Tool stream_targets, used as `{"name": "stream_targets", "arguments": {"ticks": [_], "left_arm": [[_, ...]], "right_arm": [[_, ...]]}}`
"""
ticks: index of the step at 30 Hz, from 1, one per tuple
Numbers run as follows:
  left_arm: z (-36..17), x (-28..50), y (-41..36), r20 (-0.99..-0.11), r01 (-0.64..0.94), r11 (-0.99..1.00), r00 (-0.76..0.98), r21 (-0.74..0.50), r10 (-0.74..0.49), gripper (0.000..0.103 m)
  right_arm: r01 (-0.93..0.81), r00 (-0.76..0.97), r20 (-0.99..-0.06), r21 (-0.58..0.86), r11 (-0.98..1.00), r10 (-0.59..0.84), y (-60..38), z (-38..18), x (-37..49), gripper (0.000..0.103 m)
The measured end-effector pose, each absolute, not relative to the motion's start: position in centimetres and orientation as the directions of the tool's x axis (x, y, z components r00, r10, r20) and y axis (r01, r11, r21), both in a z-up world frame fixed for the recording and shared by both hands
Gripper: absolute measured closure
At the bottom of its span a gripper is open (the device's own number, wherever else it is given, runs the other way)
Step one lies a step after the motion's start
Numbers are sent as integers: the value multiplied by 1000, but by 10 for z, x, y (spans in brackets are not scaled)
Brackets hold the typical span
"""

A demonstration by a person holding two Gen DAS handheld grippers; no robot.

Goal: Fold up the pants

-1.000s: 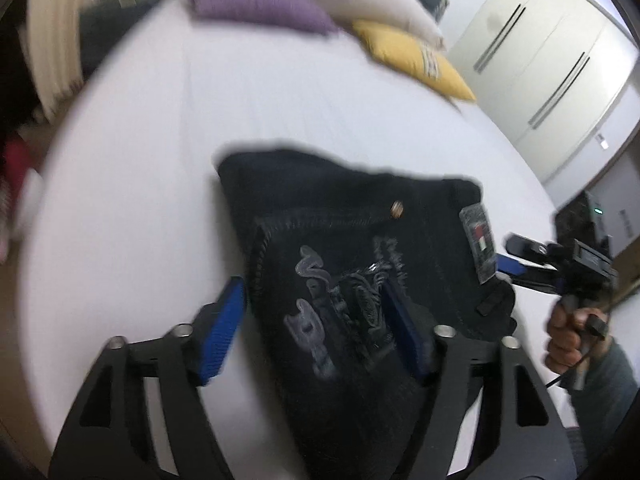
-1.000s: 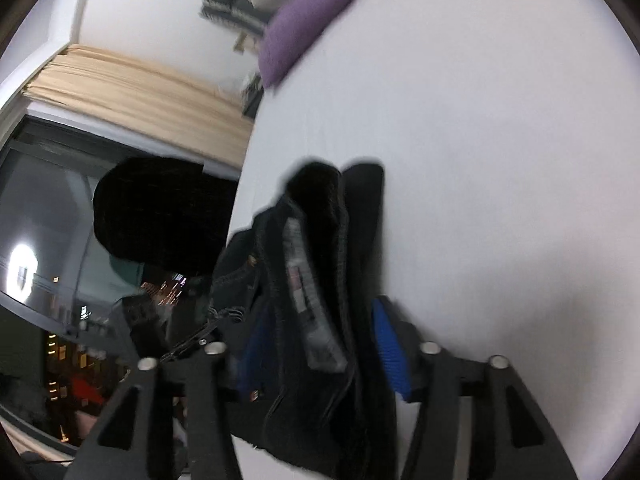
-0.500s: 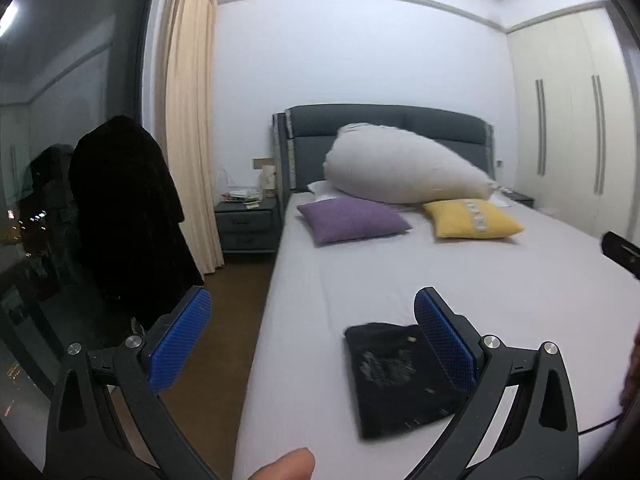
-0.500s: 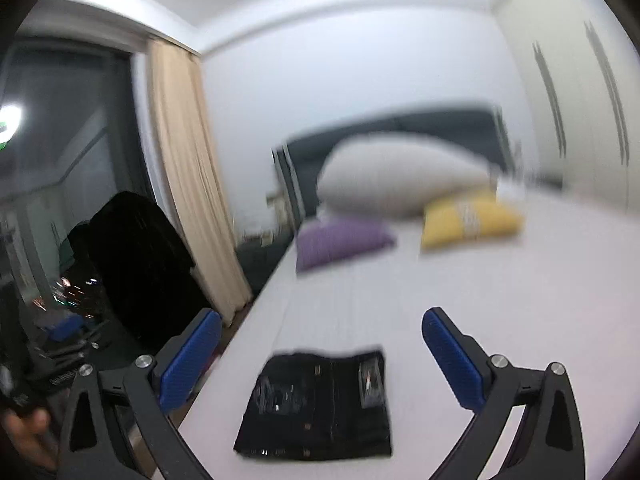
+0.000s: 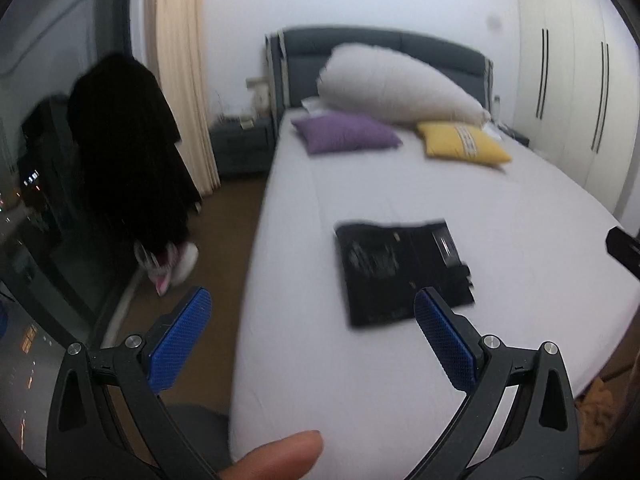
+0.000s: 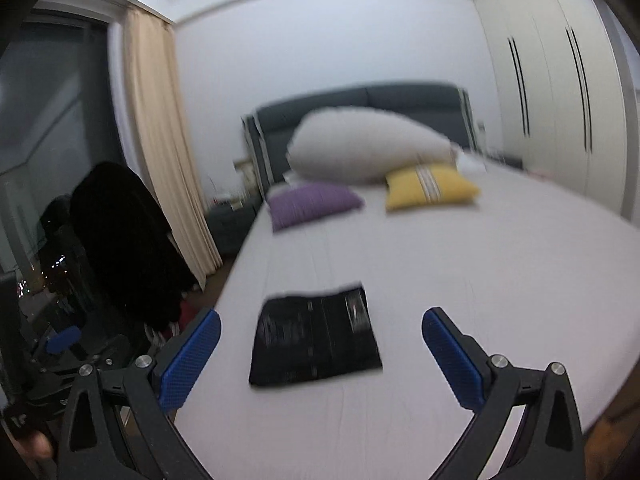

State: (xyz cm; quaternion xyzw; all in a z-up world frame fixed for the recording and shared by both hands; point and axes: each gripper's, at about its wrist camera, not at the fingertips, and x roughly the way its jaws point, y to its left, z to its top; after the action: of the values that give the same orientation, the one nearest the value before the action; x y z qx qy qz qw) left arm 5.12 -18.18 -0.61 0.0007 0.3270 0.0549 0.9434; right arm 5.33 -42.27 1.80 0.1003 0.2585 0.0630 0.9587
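Note:
The dark pants (image 5: 402, 270) lie folded into a flat rectangle on the white bed (image 5: 320, 360), near its foot end. My left gripper (image 5: 312, 312) hovers well back from them, open, with nothing between its blue pads. In the right wrist view the same folded pants (image 6: 314, 338) rest on the sheet ahead of my right gripper (image 6: 320, 334), which also stands wide open and holds nothing. Both grippers are raised above the bed and clear of the cloth. A fingertip (image 5: 276, 456) shows at the bottom edge of the left wrist view.
A purple cushion (image 5: 346, 138), a yellow cushion (image 5: 462, 144) and a big white pillow (image 5: 396, 90) lie at the grey headboard (image 5: 384, 46). A dark coat (image 5: 128, 152) hangs left of the bed by the curtain (image 5: 180, 80). White wardrobe doors (image 5: 568, 80) line the right wall.
Both grippers let go of the pants, opened wide and pulled back and up from the bed. The folded pants stay lying on the sheet.

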Motion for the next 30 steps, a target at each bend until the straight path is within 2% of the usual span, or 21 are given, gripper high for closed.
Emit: {"name": "stream_targets", "arguments": {"ticks": [5,8,16,30], "left_arm": [[-31,50,-208,-659,-66,996,747,54,86,0],[-45,56,-217,-676,-47,998,734,48,67,0],[-70,82,-219,-720,-61,998,692,13,52,0],[-74,89,-218,-736,-71,997,675,11,57,0]], "right_arm": [[0,809,-576,208,978,123,-422,-8,61,0],[6,792,-599,201,980,118,-419,-16,64,0],[-14,766,-632,166,986,117,-407,-25,68,0],[-50,741,-659,140,989,131,-396,-31,67,0]]}}
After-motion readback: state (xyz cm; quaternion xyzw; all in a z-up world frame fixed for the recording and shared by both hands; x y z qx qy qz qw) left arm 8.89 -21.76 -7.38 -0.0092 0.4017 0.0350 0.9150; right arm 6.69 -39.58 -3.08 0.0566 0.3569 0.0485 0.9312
